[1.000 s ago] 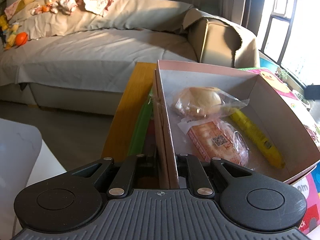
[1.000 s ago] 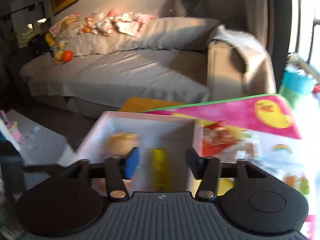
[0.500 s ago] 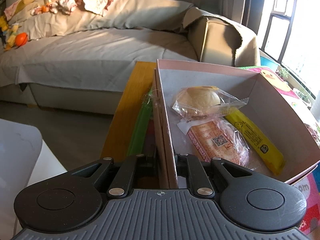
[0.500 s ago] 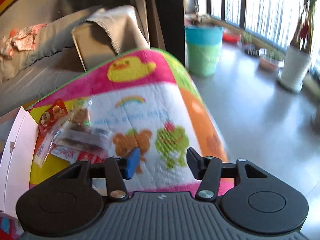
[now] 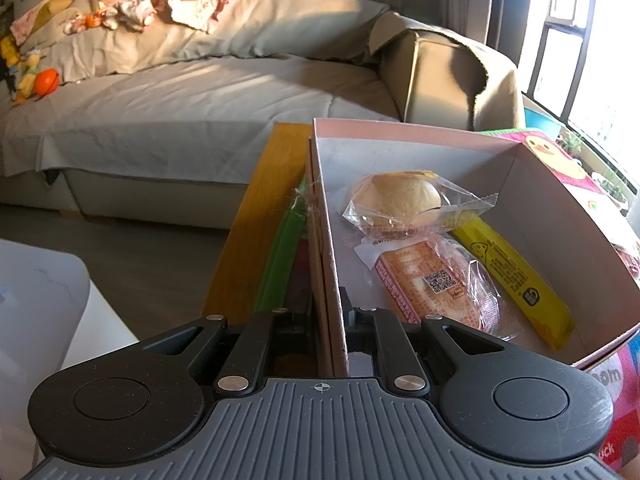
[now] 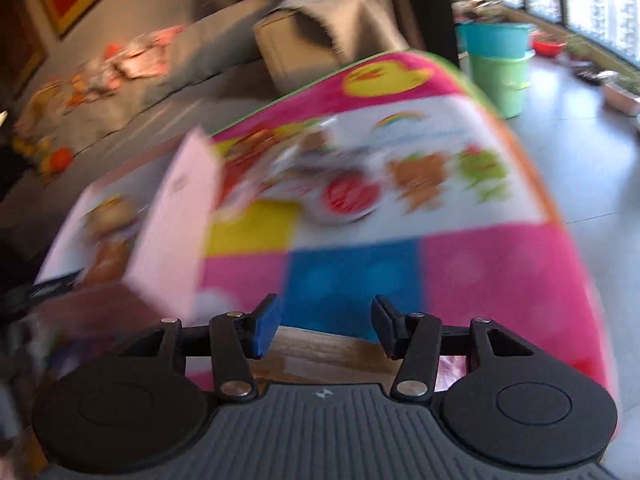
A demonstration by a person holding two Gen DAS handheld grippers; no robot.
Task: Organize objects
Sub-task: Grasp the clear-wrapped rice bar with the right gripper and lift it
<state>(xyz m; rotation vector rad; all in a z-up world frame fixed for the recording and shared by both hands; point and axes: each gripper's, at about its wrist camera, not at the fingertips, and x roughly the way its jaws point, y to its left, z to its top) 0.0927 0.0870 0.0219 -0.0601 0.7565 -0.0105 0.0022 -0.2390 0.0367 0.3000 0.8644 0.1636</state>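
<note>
— Where is the box, and how is it held?
— The pink box (image 5: 420, 152) is clamped at its near left wall by the left gripper (image 5: 330, 312), its long axis running away toward the sofa (image 5: 200, 92), with a wrapped bun (image 5: 396, 200) and a yellow snack bar (image 5: 516, 276) inside.
— And the right gripper (image 6: 324, 324)?
— Its jaws are parted and empty over the play mat (image 6: 460, 264) — the view is blurred.

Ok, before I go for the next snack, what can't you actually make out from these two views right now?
- Loose snack packets on the play mat, right wrist view: motion blur, kind and count unreadable.
- Box near end, left wrist view: hidden behind the left gripper, shut on its wall.
- Print on the yellow packet: too small.
</note>
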